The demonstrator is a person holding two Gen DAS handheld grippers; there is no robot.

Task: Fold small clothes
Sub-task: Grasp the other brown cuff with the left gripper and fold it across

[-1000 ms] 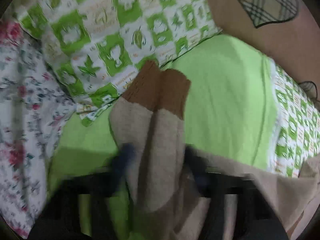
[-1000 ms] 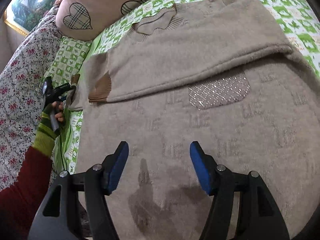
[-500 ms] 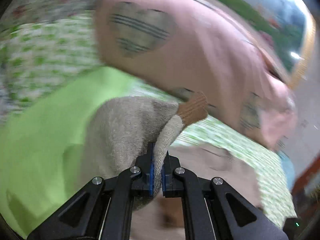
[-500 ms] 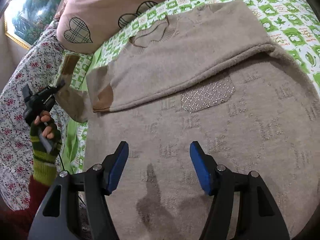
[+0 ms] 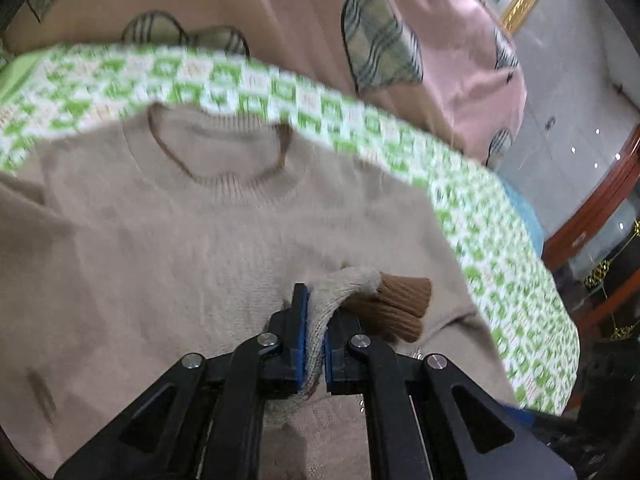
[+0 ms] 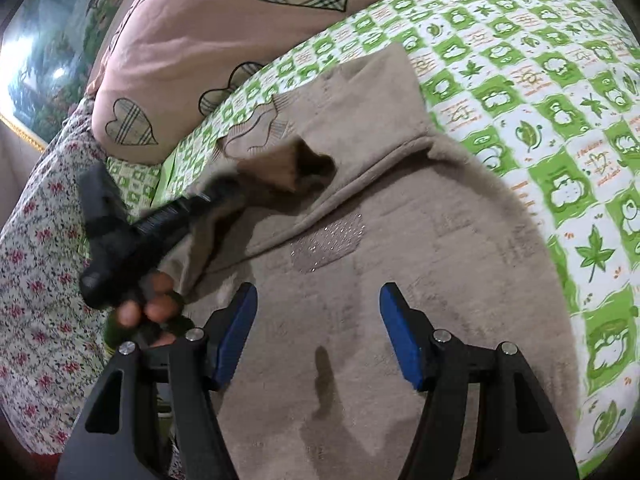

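1. Your left gripper (image 5: 314, 344) has its jaws clamped on the sleeve (image 5: 348, 284) just behind the brown cuff (image 5: 400, 300), over the sweater's chest. Your right gripper (image 6: 316, 332) hangs with jaws apart, holding nothing, above the lower half.
2. The beige sweater (image 6: 400, 240) lies on the green-checked bedspread (image 6: 540, 80), neckline toward the pink pillow (image 6: 192, 40).
3. Expect a soft, limp, light knit: it sags and stretches, so pinch ribbed edges or doubled folds, not a single layer.
4. Motion blur smears your left hand (image 6: 148, 308) and the cuff in the right view. The hem is cut off behind the right gripper, and the other sleeve cannot be made out.
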